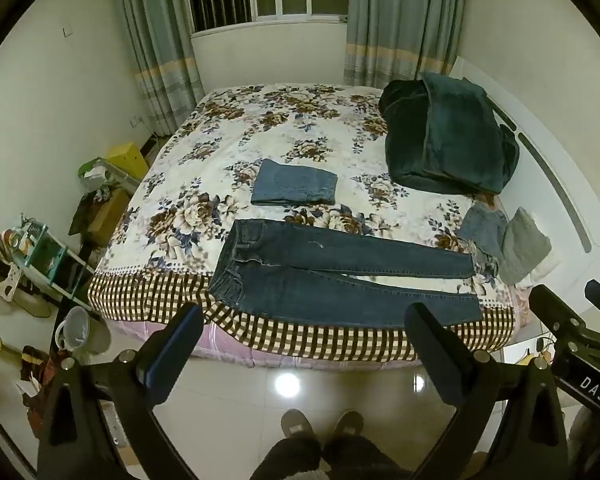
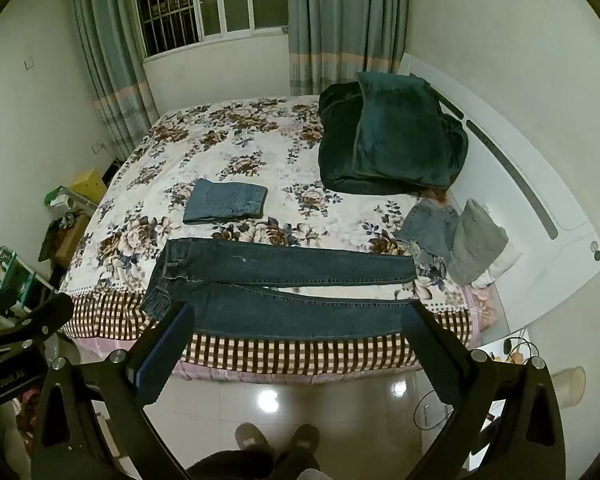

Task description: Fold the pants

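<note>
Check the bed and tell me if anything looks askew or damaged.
The dark jeans lie flat with legs splayed in a narrow V and the near leg on the bed's checked edge. A small pale mark shows on the far thigh, maybe a scuff. Nothing else stands out.

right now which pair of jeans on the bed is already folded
The lighter blue denim jeans, a compact rectangle farther up the floral bedspread. The dark blue jeans lie spread full-length at the near edge.
</note>
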`<state>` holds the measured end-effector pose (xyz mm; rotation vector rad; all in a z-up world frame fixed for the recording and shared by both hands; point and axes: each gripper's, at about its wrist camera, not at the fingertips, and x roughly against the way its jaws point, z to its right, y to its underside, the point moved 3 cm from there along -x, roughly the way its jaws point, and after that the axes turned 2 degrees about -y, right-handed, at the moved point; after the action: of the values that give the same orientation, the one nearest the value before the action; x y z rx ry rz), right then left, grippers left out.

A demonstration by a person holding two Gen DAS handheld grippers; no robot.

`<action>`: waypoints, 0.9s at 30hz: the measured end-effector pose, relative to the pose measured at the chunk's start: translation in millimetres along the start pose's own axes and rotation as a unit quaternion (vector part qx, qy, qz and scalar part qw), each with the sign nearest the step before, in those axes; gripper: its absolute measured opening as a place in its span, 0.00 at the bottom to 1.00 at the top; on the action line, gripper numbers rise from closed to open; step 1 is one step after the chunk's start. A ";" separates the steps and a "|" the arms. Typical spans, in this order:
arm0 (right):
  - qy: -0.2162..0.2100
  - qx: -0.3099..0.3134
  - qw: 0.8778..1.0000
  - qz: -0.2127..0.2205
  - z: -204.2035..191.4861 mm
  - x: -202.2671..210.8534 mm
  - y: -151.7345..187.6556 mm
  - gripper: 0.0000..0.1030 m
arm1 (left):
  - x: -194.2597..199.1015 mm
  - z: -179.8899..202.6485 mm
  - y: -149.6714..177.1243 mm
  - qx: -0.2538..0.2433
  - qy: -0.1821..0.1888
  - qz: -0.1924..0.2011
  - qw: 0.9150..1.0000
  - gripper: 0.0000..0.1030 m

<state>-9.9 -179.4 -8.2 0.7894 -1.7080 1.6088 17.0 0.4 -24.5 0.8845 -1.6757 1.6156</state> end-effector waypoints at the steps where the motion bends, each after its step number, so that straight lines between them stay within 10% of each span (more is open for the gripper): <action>1: -0.002 -0.002 1.000 0.001 0.1 0.5 0.1 1.00 | 0.3 -0.2 -0.1 0.000 0.000 0.001 1.000 1.00; 27: 0.006 0.001 1.000 0.007 9.2 2.0 -1.8 1.00 | 6.4 2.2 -10.1 0.001 0.000 0.005 1.000 1.00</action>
<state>-10.3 -188.7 -5.8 0.7705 -1.7069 1.6217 21.7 -2.1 -13.7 0.8778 -1.6814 1.6253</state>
